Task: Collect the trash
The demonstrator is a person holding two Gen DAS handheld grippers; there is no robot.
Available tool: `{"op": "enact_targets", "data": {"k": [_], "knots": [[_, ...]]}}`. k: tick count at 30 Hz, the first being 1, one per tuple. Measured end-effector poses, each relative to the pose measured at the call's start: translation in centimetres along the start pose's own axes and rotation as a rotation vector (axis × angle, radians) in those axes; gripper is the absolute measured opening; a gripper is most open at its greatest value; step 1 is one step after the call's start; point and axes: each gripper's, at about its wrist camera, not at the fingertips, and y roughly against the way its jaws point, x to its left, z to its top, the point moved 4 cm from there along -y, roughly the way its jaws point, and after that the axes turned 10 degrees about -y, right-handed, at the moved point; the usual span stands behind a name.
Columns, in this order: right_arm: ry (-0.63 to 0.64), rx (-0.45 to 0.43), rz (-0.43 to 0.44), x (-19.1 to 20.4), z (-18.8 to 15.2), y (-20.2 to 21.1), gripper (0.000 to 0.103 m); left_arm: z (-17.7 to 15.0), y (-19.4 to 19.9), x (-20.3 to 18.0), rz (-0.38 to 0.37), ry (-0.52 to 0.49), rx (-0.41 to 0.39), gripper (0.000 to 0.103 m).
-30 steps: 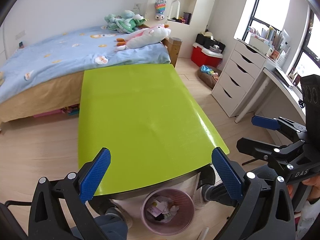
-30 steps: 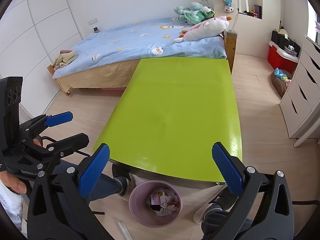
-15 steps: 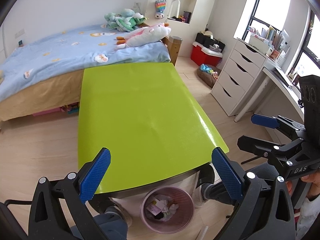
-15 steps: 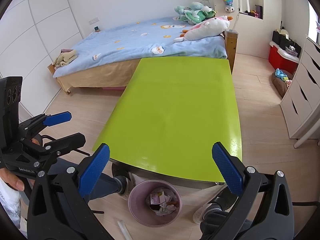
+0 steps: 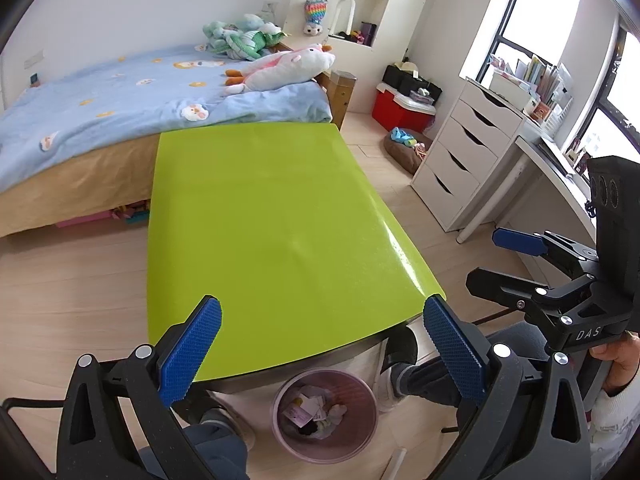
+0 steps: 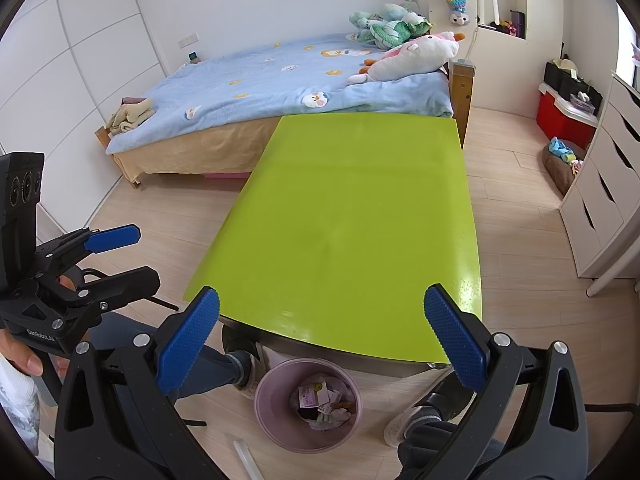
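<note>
A pink trash bin [image 5: 325, 414] holding crumpled paper and wrappers stands on the floor under the near edge of the bare green table [image 5: 264, 216]. It also shows in the right wrist view [image 6: 307, 406], as does the table [image 6: 352, 216]. My left gripper [image 5: 320, 356] is open and empty, held above the table's near edge. My right gripper [image 6: 322, 344] is open and empty beside it. The right gripper also shows at the right of the left wrist view [image 5: 508, 260], and the left gripper at the left of the right wrist view [image 6: 124, 256].
A bed [image 5: 120, 92] with plush toys stands behind the table. A white drawer unit [image 5: 460, 148] and desk stand at the right, with a red box [image 5: 400, 108] further back. The person's feet [image 5: 396, 368] are under the table. A thin tube [image 6: 246, 460] lies on the floor by the bin.
Both grippers have drifted slightly; the view shifts a little and the bin sits a bit lower in frame. Both stay open and empty.
</note>
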Motion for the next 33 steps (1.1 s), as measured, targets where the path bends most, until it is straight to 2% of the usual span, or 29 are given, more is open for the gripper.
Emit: {"op": "enact_targets", "data": {"k": [33], "knots": [[-0.002, 0.003, -0.002, -0.25, -0.24, 0.02, 0.100, -0.67, -0.45, -0.81, -0.008, -0.004, 0.006, 0.097]]}}
